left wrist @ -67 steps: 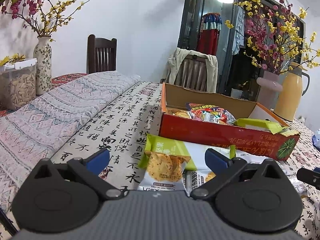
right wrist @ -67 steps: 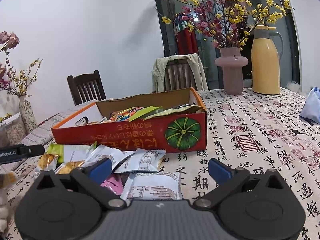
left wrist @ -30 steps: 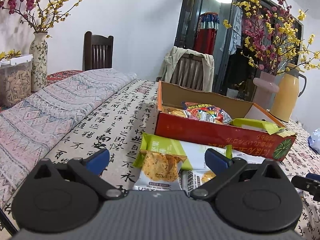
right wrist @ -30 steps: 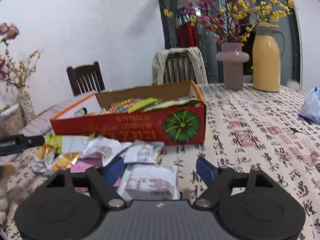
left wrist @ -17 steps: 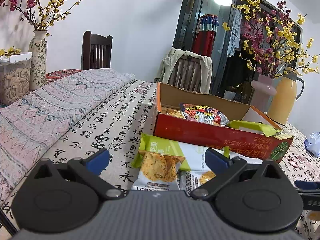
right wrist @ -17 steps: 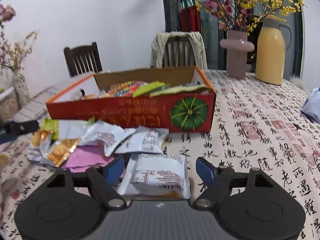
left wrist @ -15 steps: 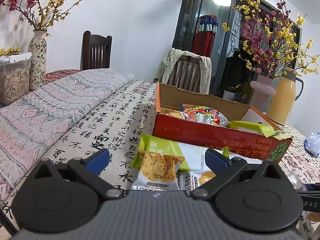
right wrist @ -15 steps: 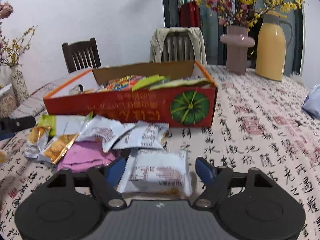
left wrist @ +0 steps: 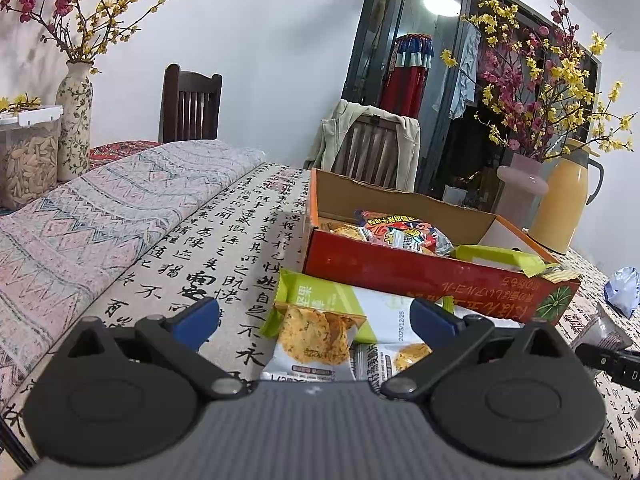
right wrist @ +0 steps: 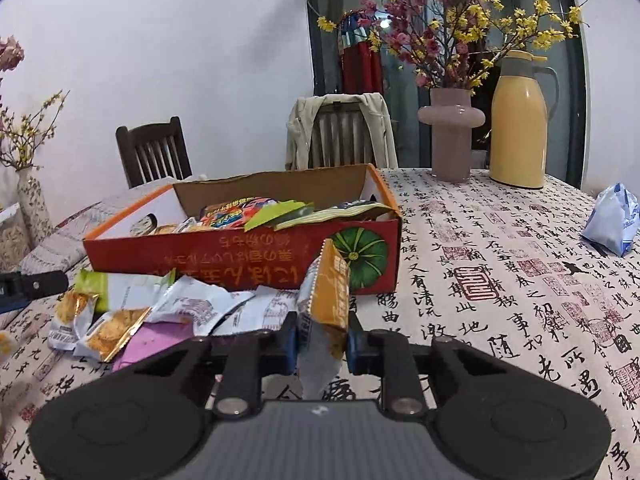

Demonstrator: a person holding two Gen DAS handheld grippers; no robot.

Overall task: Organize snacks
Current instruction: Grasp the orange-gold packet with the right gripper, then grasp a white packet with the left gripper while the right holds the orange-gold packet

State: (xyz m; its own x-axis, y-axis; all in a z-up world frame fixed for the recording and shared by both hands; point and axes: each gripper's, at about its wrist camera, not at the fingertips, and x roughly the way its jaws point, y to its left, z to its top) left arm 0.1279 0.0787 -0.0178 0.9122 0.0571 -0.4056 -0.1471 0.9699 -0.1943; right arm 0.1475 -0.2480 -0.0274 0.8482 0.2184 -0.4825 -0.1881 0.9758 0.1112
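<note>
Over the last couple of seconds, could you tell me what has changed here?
The right tool closed on the white-and-orange snack packet in front of it, tipping it on edge. The left tool stayed open over the green packet; the red box is unmoved.

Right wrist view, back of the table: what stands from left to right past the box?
Dark wooden chair → chair draped with a beige jacket → pink vase → yellow thermos jug → blue-white bag.
</note>
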